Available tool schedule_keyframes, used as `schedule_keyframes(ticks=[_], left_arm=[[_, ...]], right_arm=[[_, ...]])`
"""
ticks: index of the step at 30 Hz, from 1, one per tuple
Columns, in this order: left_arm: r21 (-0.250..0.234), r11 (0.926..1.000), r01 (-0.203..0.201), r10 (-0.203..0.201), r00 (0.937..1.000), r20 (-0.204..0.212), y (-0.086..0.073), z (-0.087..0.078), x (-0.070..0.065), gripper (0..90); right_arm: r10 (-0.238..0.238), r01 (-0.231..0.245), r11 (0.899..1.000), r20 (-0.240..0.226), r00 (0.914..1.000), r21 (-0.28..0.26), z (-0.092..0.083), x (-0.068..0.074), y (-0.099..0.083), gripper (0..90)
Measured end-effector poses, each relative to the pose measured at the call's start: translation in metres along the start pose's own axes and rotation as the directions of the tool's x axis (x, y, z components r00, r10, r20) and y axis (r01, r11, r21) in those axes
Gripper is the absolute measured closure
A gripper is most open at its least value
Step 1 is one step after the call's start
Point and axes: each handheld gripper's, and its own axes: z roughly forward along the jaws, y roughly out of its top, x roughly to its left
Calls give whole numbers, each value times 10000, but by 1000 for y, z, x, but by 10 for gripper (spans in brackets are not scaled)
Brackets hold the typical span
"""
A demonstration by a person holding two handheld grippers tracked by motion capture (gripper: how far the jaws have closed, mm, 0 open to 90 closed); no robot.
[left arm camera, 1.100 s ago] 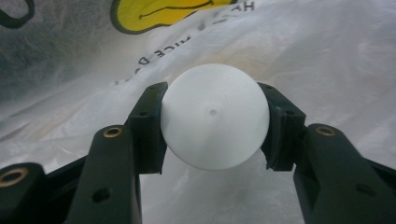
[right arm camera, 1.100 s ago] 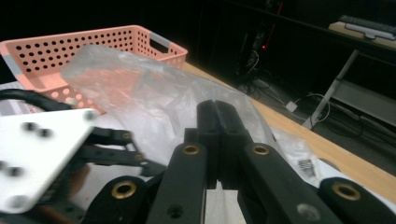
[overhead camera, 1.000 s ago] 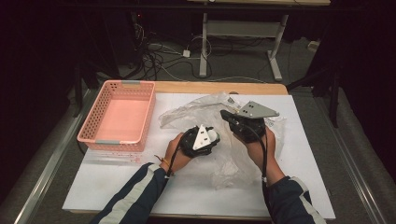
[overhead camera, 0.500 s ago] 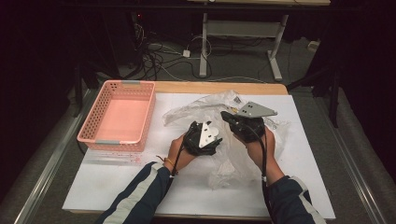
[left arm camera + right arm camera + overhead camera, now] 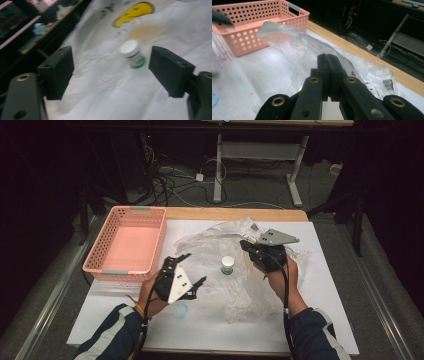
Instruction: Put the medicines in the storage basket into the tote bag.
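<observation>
**Bag pinched at the right, bottle lying on it, left tool wide open**

We see the right tool (image 5: 248, 244) with its jaws pressed together on the clear plastic bag (image 5: 210, 247), pinching the film near the far side of the table (image 5: 320, 285); in the right gripper view the same right tool (image 5: 329, 60) shows no gap between its jaws, with the plastic bag (image 5: 287, 40) rising crumpled just ahead of them. Our left tool (image 5: 192, 270) hangs with its jaws spread wide and nothing between them. In the left gripper view the left tool (image 5: 110, 72) frames a small white-capped bottle (image 5: 132, 53) with a green label, which lies tilted on the plastic, apart from both jaws. From above, that bottle (image 5: 227, 265) sits on the bag between the two tools. A pink basket (image 5: 97, 257) stands at the table's left side, just beside the bag. A yellow smiley print (image 5: 132, 10) shows on the plastic beyond the bottle.
</observation>
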Motion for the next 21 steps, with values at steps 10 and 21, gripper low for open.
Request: schedule_keyframes(ticks=[10,21], left_arm=[[1166,9805,1585,-1563,9873,-276,-14,9,38,115],[1473,9518,2691,-2717,9624,-26,-7,30,54,141]], right_arm=[[-403,406,9990,-166,9991,174,-12,-1,-4,900],[-772,774,9970,-471,9959,26,-42,-2,-4,900]])
